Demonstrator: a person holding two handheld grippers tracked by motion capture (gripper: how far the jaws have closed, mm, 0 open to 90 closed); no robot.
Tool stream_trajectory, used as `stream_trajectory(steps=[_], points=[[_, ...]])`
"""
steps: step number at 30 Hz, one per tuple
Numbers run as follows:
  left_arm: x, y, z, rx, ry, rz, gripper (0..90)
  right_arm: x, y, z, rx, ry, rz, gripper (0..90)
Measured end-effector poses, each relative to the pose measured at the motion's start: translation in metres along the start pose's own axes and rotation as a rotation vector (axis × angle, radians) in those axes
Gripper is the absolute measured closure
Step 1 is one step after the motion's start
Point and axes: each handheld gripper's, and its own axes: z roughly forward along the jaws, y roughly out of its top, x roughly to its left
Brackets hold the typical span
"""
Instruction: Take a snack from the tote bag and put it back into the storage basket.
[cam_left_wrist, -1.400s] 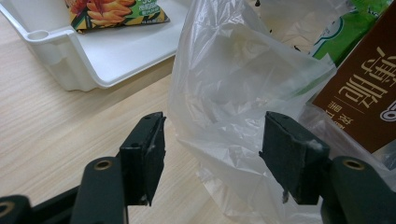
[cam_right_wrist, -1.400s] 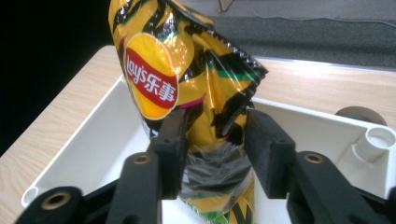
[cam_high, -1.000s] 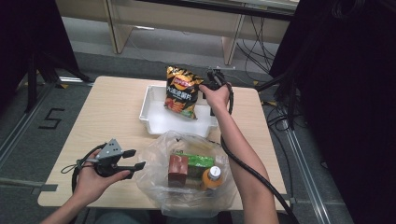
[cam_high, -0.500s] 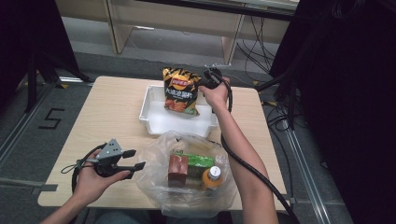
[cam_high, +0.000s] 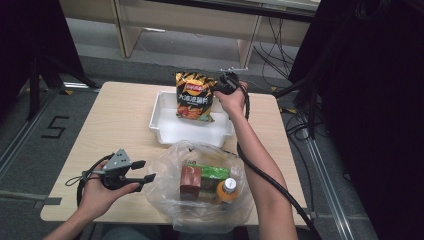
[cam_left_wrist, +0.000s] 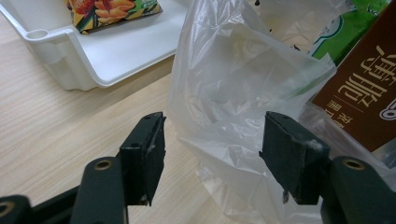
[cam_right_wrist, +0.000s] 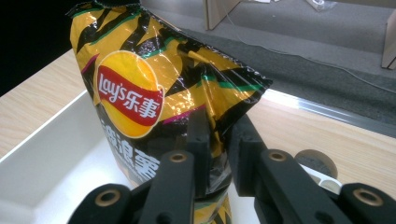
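Note:
A yellow-and-black chip bag (cam_high: 194, 97) stands upright in the white tray (cam_high: 165, 127). My right gripper (cam_high: 220, 87) pinches the bag's right edge. In the right gripper view the jaws (cam_right_wrist: 218, 126) close on the crinkled side of the chip bag (cam_right_wrist: 140, 93); they have just been opening slightly, with the bag still between them. My left gripper (cam_high: 145, 170) rests open at the left side of a clear plastic bag (cam_high: 170, 170). In the left gripper view its jaws (cam_left_wrist: 212, 135) straddle a fold of the plastic bag (cam_left_wrist: 233, 70) without pressing on it.
Inside the plastic bag lie a brown carton (cam_high: 190, 181), a green pack (cam_high: 212, 172) and an orange bottle (cam_high: 227, 190). The white tray's corner (cam_left_wrist: 93, 60) sits just beyond the bag. Bare tabletop lies to the left; cables hang off the right edge.
The top of the chip bag has swung slightly to the left in the right gripper. The left hand and its gripper have kept still.

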Motion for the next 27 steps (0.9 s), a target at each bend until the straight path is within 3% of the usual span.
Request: stream_trajectory(steps=[6,7,8,13,14,15,18,20,23,24,27], points=[[0.001,0.001,0.0,-0.002,-0.007,0.008,38.9,-0.002,0.001,-0.003,-0.001,-0.013,-0.005,71.2],[0.001,0.0,0.0,-0.002,-0.001,0.006,38.9,-0.002,0.002,-0.005,0.006,-0.012,-0.015,65.5],[0.0,0.001,0.0,-0.001,-0.001,0.008,38.9,-0.001,0.002,-0.007,0.019,-0.006,0.005,63.1],[-0.001,0.001,0.0,-0.001,0.002,0.009,38.9,0.0,0.002,-0.011,0.027,-0.005,0.008,55.6],[-0.001,0.001,0.0,-0.001,0.003,0.009,38.9,0.001,0.002,-0.013,0.034,-0.012,0.026,54.6],[-0.001,0.001,0.0,0.0,0.003,0.009,38.9,-0.001,0.001,-0.014,0.029,-0.016,0.007,54.2],[-0.001,0.001,0.0,-0.003,0.002,0.01,38.9,0.002,0.001,-0.018,0.031,-0.009,0.026,52.0],[0.0,0.001,0.0,-0.006,-0.004,0.008,38.9,0.001,-0.001,-0.022,0.021,-0.006,-0.009,50.7],[0.0,0.001,-0.001,-0.006,-0.002,0.003,38.9,0.001,-0.002,-0.026,0.037,-0.006,-0.001,50.4],[-0.001,0.001,-0.001,-0.01,-0.002,-0.002,38.9,0.003,-0.004,-0.031,0.053,0.002,0.023,50.3],[0.0,0.002,-0.001,-0.01,0.002,0.004,38.9,0.003,-0.008,-0.041,0.05,0.01,0.014,50.7]])
